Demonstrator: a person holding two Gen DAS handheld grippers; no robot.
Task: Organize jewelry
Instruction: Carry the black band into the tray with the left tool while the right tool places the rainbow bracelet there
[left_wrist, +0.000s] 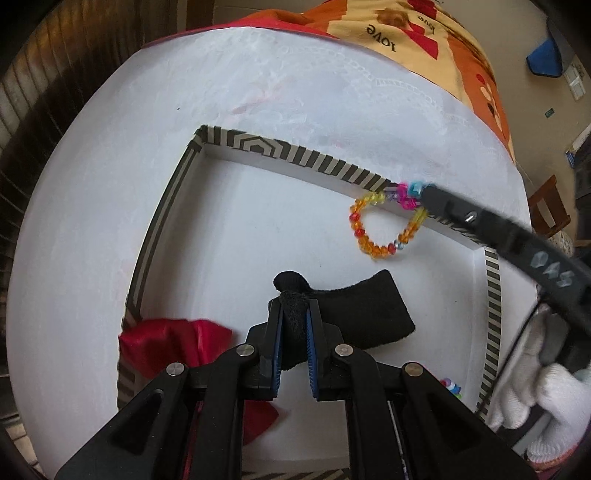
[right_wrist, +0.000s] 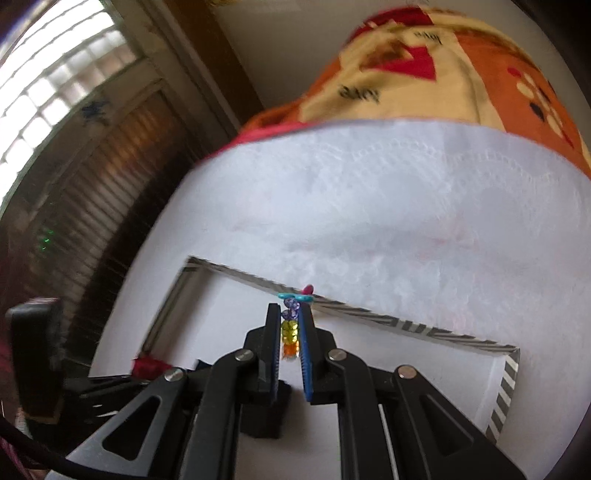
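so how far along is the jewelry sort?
Done: a red pouch and a few loose beads lie in the striped box. In hand: the left gripper is shut on a black velvet pouch; the right gripper is shut on a beaded bracelet hanging over the box. Left: set both down.

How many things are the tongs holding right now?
2: a black fabric band pinched in the left tongs over the box, and a beaded bracelet hanging from the right tongs near the box's far wall.
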